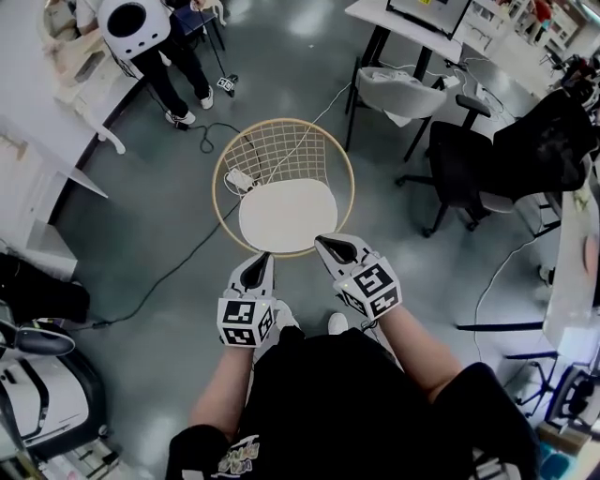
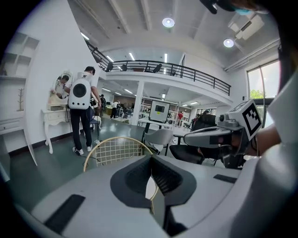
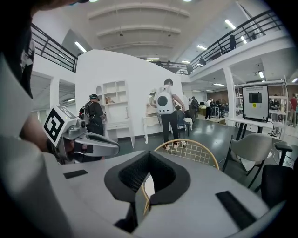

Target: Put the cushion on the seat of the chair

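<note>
White cushion (image 1: 286,217) lying on wire chair (image 1: 292,148) seat, left gripper (image 1: 265,259) and right gripper (image 1: 323,243) jaws together, empty

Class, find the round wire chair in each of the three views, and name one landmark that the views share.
Head view: chair at centre, seen from above.
Left gripper view: chair left of centre, lower half.
Right gripper view: chair right of centre, lower half.
Shared landmark: white backpack, at top left, at left, then near centre.
</note>
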`<action>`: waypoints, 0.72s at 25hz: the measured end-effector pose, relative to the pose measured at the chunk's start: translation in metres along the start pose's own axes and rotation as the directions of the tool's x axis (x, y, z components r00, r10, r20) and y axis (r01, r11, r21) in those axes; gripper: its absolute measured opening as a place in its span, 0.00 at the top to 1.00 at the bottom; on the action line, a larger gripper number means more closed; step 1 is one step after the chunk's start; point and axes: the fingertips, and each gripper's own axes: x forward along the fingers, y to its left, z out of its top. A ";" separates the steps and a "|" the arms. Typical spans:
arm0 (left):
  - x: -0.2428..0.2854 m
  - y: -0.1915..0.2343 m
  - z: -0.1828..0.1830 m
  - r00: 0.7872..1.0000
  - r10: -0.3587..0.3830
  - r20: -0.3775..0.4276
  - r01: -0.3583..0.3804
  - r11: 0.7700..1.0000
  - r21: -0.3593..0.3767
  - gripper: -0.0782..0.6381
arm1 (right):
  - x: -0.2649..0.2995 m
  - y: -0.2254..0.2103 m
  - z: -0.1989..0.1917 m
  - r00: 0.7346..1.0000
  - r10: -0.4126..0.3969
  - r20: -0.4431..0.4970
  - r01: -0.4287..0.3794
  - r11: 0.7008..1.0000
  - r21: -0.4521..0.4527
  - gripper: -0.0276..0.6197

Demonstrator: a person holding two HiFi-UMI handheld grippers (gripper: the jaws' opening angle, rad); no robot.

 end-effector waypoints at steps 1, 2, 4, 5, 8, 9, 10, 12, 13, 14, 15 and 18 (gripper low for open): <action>-0.003 -0.006 0.000 1.000 0.006 0.000 -0.006 1.000 -0.003 0.87 | -0.006 0.002 -0.002 1.000 0.010 -0.001 -0.010 1.000 0.000 0.94; -0.005 -0.012 0.000 1.000 0.012 0.001 -0.012 1.000 -0.008 0.87 | -0.011 0.003 -0.003 1.000 0.020 -0.003 -0.020 1.000 0.000 0.94; -0.003 -0.028 0.001 1.000 0.022 0.002 -0.022 1.000 -0.017 0.87 | -0.024 -0.002 -0.008 0.999 0.039 -0.006 -0.039 0.999 0.000 0.94; 0.000 -0.039 0.002 1.000 0.026 0.003 -0.026 1.000 -0.018 0.87 | -0.031 -0.008 -0.012 0.999 0.049 -0.006 -0.049 0.999 0.000 0.94; 0.006 -0.071 -0.002 0.999 0.043 0.005 -0.043 0.999 -0.007 0.87 | -0.052 -0.021 -0.025 0.997 0.076 -0.002 -0.076 0.997 -0.005 0.94; 0.005 -0.078 -0.005 0.999 0.049 0.006 -0.049 0.999 -0.004 0.87 | -0.057 -0.022 -0.028 0.996 0.085 0.000 -0.085 0.996 -0.009 0.94; 0.004 -0.084 -0.007 0.999 0.054 0.007 -0.054 0.999 -0.002 0.87 | -0.061 -0.021 -0.030 0.996 0.092 0.002 -0.092 0.996 -0.013 0.94; 0.001 -0.092 -0.011 0.998 0.063 0.009 -0.063 0.998 0.000 0.87 | -0.069 -0.021 -0.034 0.995 0.102 0.005 -0.102 0.995 -0.020 0.94; 0.000 -0.095 -0.012 0.998 0.066 0.011 -0.066 0.998 -0.001 0.87 | -0.072 -0.020 -0.035 0.994 0.106 0.005 -0.106 0.994 -0.023 0.94; -0.001 -0.098 -0.014 0.997 0.070 0.013 -0.070 0.998 -0.002 0.87 | -0.076 -0.020 -0.037 0.994 0.110 0.005 -0.110 0.994 -0.025 0.94; -0.002 -0.102 -0.015 0.997 0.073 0.014 -0.073 0.997 -0.004 0.87 | -0.079 -0.019 -0.038 0.993 0.114 0.005 -0.114 0.993 -0.027 0.94; -0.003 -0.112 -0.021 0.997 0.079 0.015 -0.079 0.997 -0.011 0.87 | -0.088 -0.020 -0.045 0.993 0.120 0.000 -0.120 0.992 -0.031 0.94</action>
